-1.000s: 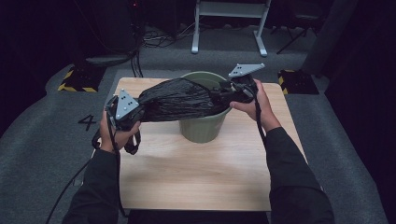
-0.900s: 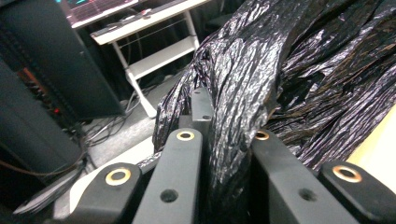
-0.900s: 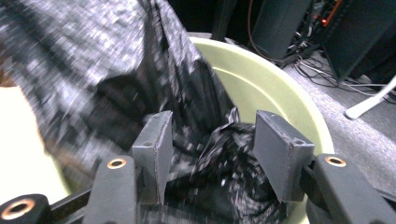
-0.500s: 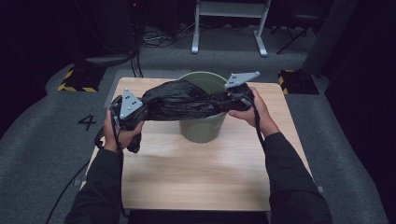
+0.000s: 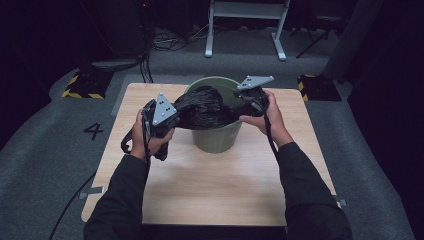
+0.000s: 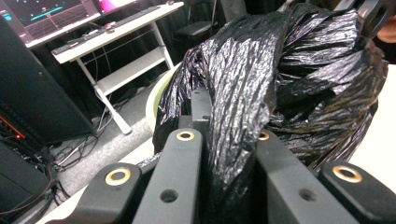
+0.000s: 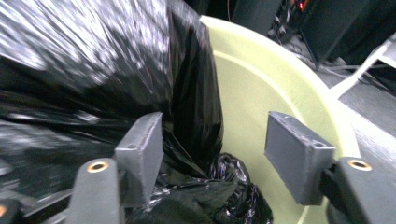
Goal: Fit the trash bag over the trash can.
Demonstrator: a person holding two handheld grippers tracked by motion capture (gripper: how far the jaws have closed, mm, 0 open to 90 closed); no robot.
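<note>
Left gripper (image 6: 224,186) jaws tight on black bag (image 5: 200,107), right gripper (image 7: 215,158) jaws just parted above bin (image 7: 280,93).

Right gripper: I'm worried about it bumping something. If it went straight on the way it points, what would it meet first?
Probably the bin's inner wall; the right gripper's open jaws point into it, with the bag beside one jaw. Depth is unclear.
</note>
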